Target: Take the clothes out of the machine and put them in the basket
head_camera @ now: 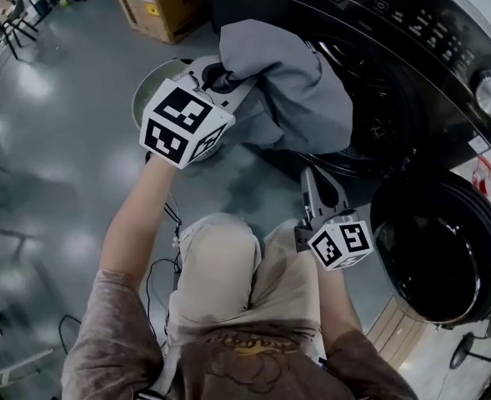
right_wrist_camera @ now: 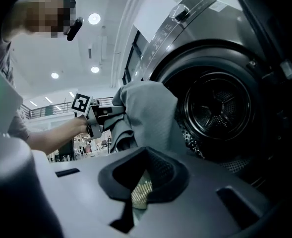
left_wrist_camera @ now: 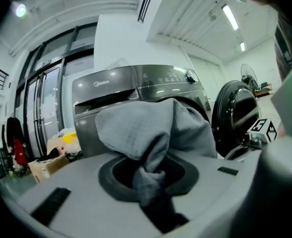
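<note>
The left gripper (head_camera: 218,77) pinches a bunched fold of the grey cloth garment (head_camera: 299,90), which hangs just outside the black front-loading machine (head_camera: 412,23). The round pale basket (head_camera: 145,90) sits left of the machine, under that gripper. The right gripper (head_camera: 312,182) is empty, its jaws nearly together.

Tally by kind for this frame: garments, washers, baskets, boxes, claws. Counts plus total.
grey garment: 1
washing machine: 1
basket: 1
cardboard box: 1
claws: 2, left claw, right claw
Total: 6
</note>
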The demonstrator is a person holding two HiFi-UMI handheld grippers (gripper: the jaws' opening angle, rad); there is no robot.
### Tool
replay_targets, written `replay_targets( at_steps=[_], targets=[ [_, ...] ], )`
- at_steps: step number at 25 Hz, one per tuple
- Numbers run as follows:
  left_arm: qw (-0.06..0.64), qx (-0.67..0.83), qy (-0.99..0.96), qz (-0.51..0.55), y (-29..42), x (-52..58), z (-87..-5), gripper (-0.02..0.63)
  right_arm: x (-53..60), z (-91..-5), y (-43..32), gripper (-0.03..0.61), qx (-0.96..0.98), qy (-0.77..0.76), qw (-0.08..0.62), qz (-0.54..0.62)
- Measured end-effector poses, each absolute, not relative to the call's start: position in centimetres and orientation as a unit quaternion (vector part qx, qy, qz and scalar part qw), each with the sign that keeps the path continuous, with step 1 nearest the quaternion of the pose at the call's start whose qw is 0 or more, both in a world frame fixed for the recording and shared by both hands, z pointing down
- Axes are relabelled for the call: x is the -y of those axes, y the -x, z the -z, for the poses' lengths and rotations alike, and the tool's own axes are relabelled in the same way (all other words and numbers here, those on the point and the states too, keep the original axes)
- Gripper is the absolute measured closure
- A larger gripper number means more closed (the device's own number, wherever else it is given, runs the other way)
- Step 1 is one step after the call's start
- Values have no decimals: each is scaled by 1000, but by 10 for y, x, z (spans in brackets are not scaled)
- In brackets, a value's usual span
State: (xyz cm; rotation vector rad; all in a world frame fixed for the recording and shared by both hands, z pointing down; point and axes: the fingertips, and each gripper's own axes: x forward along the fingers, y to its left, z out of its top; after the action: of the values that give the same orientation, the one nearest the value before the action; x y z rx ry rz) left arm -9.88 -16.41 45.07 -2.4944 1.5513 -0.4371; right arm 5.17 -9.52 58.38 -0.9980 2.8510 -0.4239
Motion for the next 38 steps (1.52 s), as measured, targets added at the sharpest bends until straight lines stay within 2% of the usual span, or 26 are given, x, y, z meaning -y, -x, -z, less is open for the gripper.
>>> replay_targets(
  at_steps=[7, 21, 30, 38],
  targets=[
    [107, -590, 782, 169, 172, 128, -424, 532, 84, -583, -2, 581, -950, 275, 39, 141],
    [71, -710, 682, 156, 329, 122, -419, 532, 83, -596, 74, 581, -967, 204, 12, 153],
    [51, -722, 675, 143, 369, 166, -444, 531, 113, -609, 92, 581, -964, 214, 2, 161],
    [-22, -721, 681, 124, 374, 194, -538, 528, 132, -637, 97, 581, -961, 220, -23, 168]
  ],
)
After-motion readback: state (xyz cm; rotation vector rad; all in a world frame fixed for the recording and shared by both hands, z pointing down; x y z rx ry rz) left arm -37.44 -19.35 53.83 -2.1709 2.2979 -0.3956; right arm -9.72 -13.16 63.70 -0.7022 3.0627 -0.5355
